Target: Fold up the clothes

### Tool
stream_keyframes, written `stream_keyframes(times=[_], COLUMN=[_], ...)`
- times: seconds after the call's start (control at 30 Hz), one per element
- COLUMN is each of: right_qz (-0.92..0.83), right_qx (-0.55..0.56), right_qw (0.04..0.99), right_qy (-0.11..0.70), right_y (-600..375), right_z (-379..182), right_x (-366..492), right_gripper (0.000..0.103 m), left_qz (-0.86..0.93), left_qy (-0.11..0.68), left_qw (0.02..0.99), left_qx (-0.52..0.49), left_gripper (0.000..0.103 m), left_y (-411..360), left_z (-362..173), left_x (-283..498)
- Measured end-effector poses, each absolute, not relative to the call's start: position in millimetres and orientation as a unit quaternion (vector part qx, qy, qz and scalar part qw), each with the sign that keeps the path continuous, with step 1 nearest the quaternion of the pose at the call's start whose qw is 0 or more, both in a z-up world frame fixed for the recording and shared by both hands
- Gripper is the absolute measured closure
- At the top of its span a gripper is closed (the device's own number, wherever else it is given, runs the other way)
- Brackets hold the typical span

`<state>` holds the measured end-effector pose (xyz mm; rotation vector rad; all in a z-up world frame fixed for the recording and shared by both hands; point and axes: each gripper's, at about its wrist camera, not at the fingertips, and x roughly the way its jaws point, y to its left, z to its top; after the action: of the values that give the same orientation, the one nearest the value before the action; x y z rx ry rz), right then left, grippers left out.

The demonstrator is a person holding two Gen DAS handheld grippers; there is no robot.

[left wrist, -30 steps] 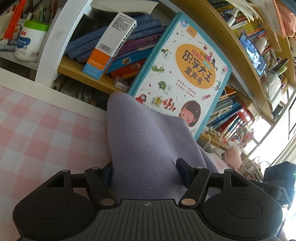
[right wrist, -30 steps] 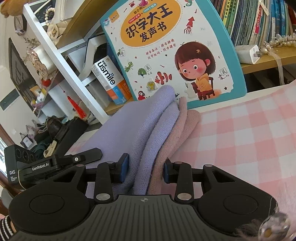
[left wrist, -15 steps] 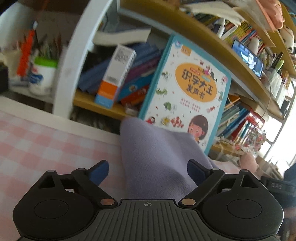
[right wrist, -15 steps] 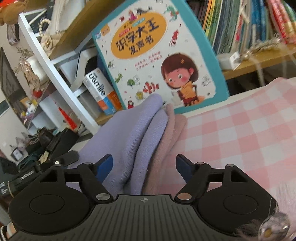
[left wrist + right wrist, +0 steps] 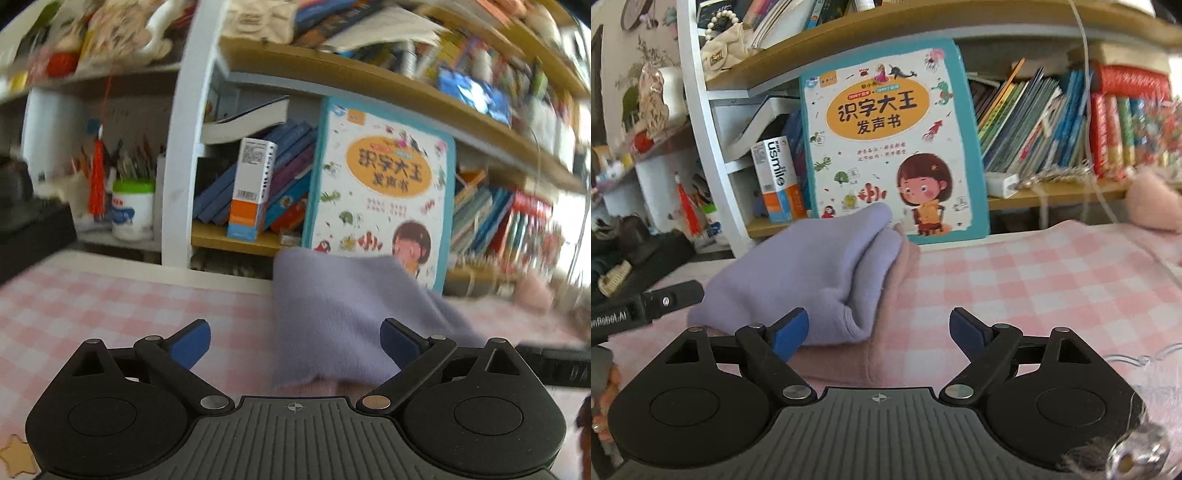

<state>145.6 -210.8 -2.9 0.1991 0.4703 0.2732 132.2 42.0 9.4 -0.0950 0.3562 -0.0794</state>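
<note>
A folded lavender garment [image 5: 812,273] lies on top of a folded dusty-pink garment [image 5: 842,363] on the pink checked tablecloth [image 5: 1034,288], close to the bookshelf. My right gripper [image 5: 877,332] is open just in front of the pile, its blue pads clear of the cloth. In the left wrist view the lavender garment [image 5: 340,310] lies flat ahead, and my left gripper [image 5: 295,341] is open with its right pad beside the cloth edge. The left gripper's body [image 5: 646,306] shows at the left of the right wrist view.
A big children's book [image 5: 890,147] leans against the wooden shelf [image 5: 236,236] right behind the pile. Rows of books [image 5: 1052,122], a toothpaste box [image 5: 777,177] and a white tub [image 5: 133,210] fill the shelves. A pink plush [image 5: 1152,201] sits at the table's right.
Both grippers opened and let go of the garments, then drew back from the pile. The lavender and pink garments now rest flat on the tablecloth.
</note>
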Motion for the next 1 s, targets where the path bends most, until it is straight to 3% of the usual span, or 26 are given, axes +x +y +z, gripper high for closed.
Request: stream_keyframes(times=[0.23,0.6,0.73,1.0], right_qz=[0.097,0.055,0.047,0.038], right_qx=[0.060,0.017,0.009,0.015], right_qw=[0.968,0.975,0.977,0.975], right_qy=[0.225,0.216,0.208,0.219], right_y=[-201.6,-190.1,-188.3,-190.9], right_z=[-5.2,-4.7,-4.6,-5.6], right_x=[121.9,106.7,103.0,106.8], right_gripper=[0.018,0.014,0.005,0.001], left_qz=[-0.024,0.000,0.019,0.022], left_qy=[0.165,0.206,0.215,0.206], left_qw=[0.986,0.979,0.976,0.978], left_qx=[0.007,-0.008,-0.017,-0.008], left_gripper=[0.000,0.000,0.000,0.000], left_y=[24.8,22.6,26.7,24.0], left_z=[10.2,7.2,6.0,7.0], left_x=[120.2,113.4,115.7,112.2])
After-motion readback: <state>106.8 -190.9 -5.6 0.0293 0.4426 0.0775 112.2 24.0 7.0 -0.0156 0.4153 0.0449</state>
